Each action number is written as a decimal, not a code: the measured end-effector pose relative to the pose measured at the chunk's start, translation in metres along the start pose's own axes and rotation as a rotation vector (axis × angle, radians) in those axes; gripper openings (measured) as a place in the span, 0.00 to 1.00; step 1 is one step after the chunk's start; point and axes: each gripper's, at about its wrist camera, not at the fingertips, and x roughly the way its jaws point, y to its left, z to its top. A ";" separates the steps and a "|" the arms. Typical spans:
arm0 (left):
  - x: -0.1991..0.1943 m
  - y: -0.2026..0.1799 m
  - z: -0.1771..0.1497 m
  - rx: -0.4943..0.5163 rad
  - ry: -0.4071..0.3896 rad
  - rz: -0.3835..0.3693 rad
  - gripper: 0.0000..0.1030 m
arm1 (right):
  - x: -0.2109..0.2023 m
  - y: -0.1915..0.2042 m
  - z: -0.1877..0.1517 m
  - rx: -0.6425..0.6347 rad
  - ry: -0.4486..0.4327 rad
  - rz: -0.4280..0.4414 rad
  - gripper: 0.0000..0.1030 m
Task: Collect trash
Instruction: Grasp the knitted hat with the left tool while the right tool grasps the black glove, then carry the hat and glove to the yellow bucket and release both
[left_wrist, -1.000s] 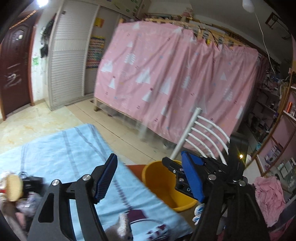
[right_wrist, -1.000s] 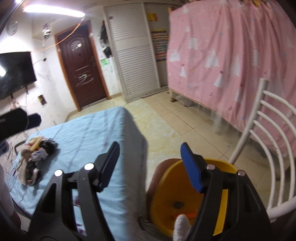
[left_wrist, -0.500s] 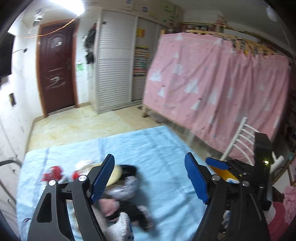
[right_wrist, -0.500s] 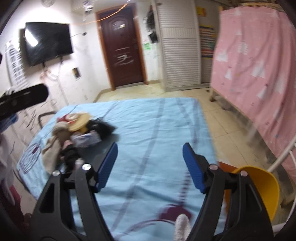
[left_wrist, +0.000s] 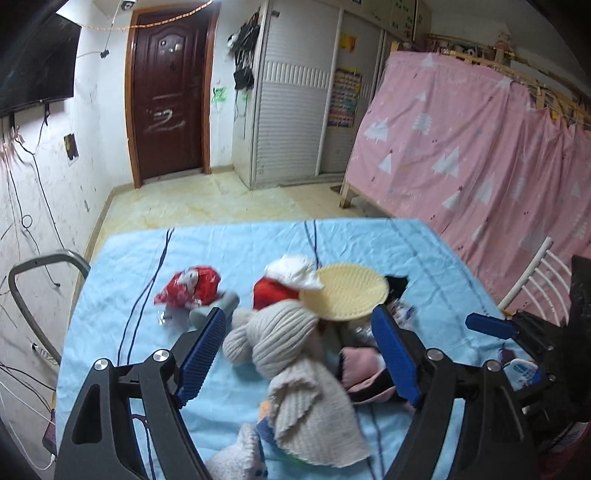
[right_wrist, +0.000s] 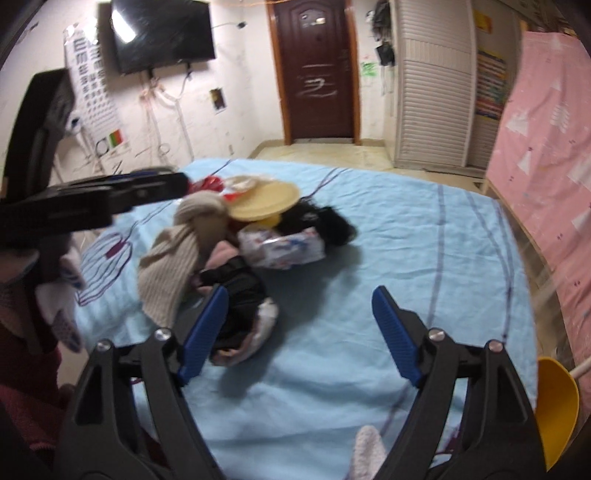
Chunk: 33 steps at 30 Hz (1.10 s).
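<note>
Both tools are coming in on the pile now. The left tool (left_wrist: 298, 354) has its jaws spread wide and has just been opening more, with the beige knit piece (left_wrist: 284, 347) sitting between the pads but not pinched yet. The right tool (right_wrist: 299, 334) is spread too, also just been opening, nothing between the pads, only bare blue sheet (right_wrist: 406, 229), with the black cloth (right_wrist: 240, 295) right beside its left pad.

The trash is all heaped mid-desk: red wrapper (left_wrist: 192, 288), pale yellow plate (left_wrist: 345, 291), printed packet (right_wrist: 284, 245). The yellow bin (right_wrist: 554, 406) sits off the right edge.

My take: don't grab the whole tangle. Pick one loose piece per tool, probably the wrapper on the left and the packet on the right. Come down over it, close on a crumpled fold, and lift straight so the plate doesn't slide off.
</note>
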 end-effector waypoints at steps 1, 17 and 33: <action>0.004 0.003 -0.003 -0.002 0.011 -0.001 0.70 | 0.004 0.004 0.001 -0.012 0.010 0.003 0.75; 0.048 0.016 -0.028 -0.019 0.122 -0.013 0.71 | 0.044 0.036 0.008 -0.131 0.124 -0.014 0.75; 0.011 0.018 -0.029 -0.071 0.025 -0.051 0.47 | 0.025 0.044 0.003 -0.175 0.081 0.061 0.36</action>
